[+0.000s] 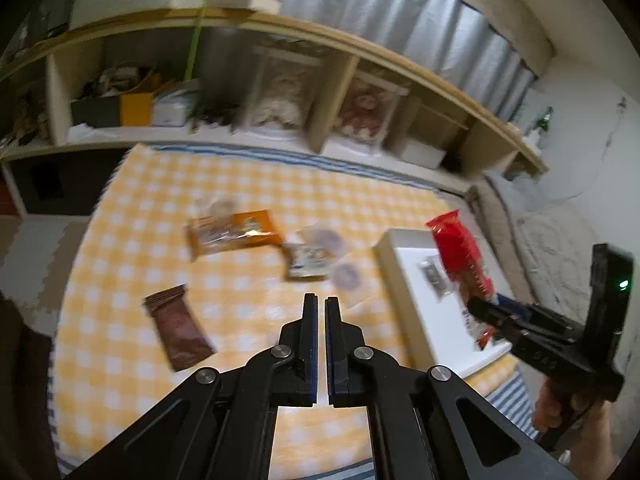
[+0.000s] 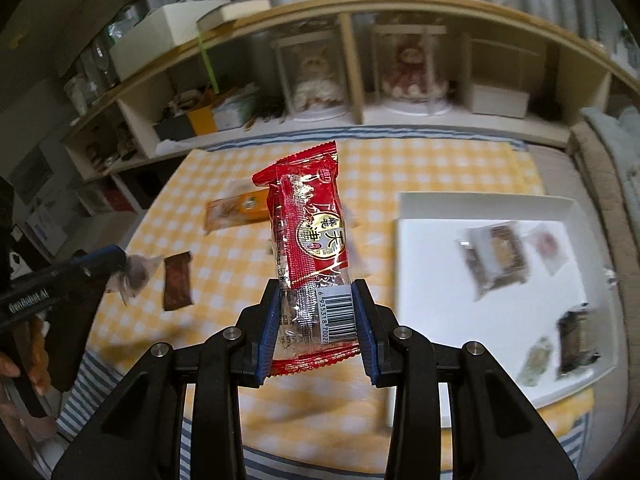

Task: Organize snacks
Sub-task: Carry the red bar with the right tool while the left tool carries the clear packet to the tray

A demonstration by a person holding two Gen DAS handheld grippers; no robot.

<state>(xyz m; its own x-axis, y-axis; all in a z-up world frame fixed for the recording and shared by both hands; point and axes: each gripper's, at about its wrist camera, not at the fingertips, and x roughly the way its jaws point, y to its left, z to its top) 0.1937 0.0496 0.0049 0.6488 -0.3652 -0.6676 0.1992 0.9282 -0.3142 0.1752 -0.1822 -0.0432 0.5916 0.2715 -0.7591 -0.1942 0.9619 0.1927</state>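
Your right gripper [image 2: 317,286] is clamped on the lower end of a red snack packet [image 2: 308,216], its blue pads pressing both sides beside the barcode. The packet stands upright in the air above the yellow checked cloth [image 1: 120,280]. Just to its right sits a white tray [image 2: 440,208] holding several small wrapped snacks. Your left gripper [image 1: 320,300] is closed almost fully; seen from the right wrist, it pinches a small clear packet [image 2: 134,274] by its edge. A brown packet [image 1: 180,328] and an orange packet [image 1: 236,230] lie loose on the cloth.
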